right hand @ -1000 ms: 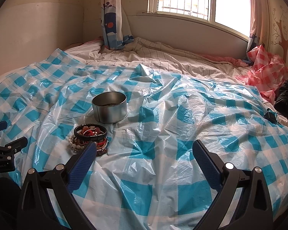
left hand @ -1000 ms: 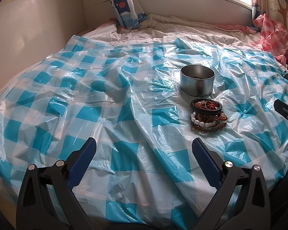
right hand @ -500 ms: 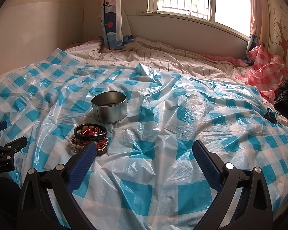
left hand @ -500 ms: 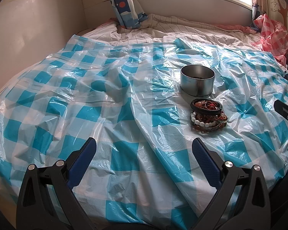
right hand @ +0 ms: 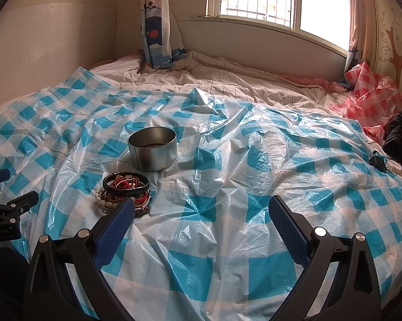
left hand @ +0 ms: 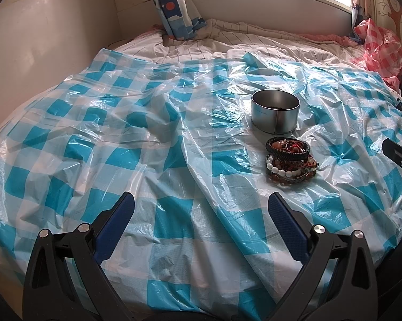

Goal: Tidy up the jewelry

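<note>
Bracelet pile [left hand: 290, 161] beside tin [left hand: 275, 111] with perhaps beads, both claws wide, empty.

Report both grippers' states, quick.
Left gripper: open, holding nothing.
Right gripper: open, holding nothing.

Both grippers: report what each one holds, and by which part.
Nothing is held. The left gripper and right gripper are both open and empty; the pile of beaded and braided bracelets lies untouched on the checked plastic sheet.
</note>
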A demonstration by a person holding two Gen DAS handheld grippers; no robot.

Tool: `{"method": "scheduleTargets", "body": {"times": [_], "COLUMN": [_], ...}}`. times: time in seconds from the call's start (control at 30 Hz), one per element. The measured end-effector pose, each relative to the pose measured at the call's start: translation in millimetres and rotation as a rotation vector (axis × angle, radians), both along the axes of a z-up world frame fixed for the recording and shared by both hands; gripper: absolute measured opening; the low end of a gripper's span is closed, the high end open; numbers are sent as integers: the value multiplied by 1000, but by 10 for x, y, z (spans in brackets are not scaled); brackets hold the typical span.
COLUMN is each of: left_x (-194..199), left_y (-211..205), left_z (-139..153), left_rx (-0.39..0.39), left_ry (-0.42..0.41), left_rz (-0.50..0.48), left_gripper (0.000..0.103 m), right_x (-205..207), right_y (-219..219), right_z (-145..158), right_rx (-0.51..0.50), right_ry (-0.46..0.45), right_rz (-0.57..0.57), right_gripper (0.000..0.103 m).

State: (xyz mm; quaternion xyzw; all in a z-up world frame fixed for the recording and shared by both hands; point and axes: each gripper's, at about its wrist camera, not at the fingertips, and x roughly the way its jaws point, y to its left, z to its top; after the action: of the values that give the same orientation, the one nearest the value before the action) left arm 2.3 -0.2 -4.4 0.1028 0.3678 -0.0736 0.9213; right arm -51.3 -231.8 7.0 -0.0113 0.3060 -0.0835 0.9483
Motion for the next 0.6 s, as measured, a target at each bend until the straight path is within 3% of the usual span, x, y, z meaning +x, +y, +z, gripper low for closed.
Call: {"method": "scheduleTargets", "body": {"times": [0.4, 0.6], "left_x": [-13, 22], "left_y": [-21, -112], "left_z": [-50, -70], "left_rx": [5, -13], "left_ry": [7, 35], "left_rz": [-7, -81], "left_gripper": [96, 96], "right_x": [1, -17], "right_y": [17, 76], "right_z": [9, -41], "right_rx": [-5, -37], "right_ry": [-7, -8], "right_rz": [-3, 19], "right_gripper": [96, 96]}}
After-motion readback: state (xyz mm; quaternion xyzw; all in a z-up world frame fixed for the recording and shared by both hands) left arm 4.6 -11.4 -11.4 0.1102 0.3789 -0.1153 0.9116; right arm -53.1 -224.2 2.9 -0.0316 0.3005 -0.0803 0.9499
